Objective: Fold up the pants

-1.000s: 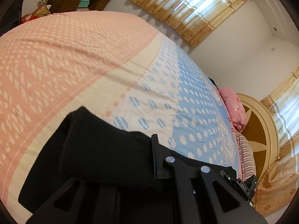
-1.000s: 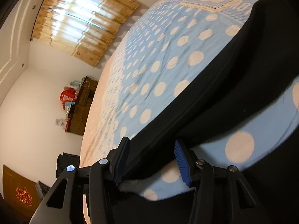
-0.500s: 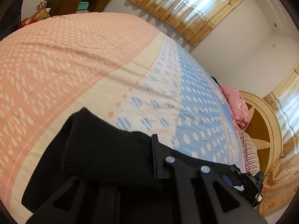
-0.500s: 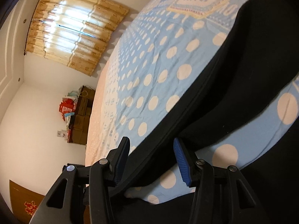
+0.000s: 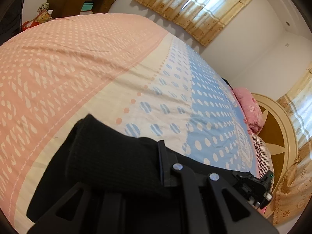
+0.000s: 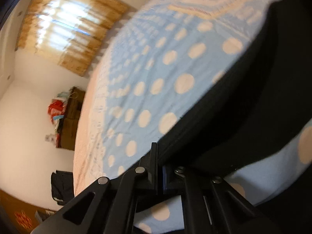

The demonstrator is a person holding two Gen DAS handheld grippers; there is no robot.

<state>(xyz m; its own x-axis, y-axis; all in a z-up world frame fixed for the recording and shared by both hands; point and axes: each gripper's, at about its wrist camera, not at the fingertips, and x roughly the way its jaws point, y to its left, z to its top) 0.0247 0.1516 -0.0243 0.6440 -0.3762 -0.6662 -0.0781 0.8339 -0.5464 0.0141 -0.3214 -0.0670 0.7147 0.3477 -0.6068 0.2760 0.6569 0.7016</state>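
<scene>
Black pants (image 5: 109,156) on a dotted bedspread (image 5: 97,68), gripped at both ends.

Left gripper (image 5: 136,167) clamped on a ribbed cuff, one finger buried under the cloth. Right gripper (image 6: 159,167) pinched tight on a thin edge of the pants (image 6: 243,117), blurred. Curtains (image 5: 195,5) at the window behind.
</scene>
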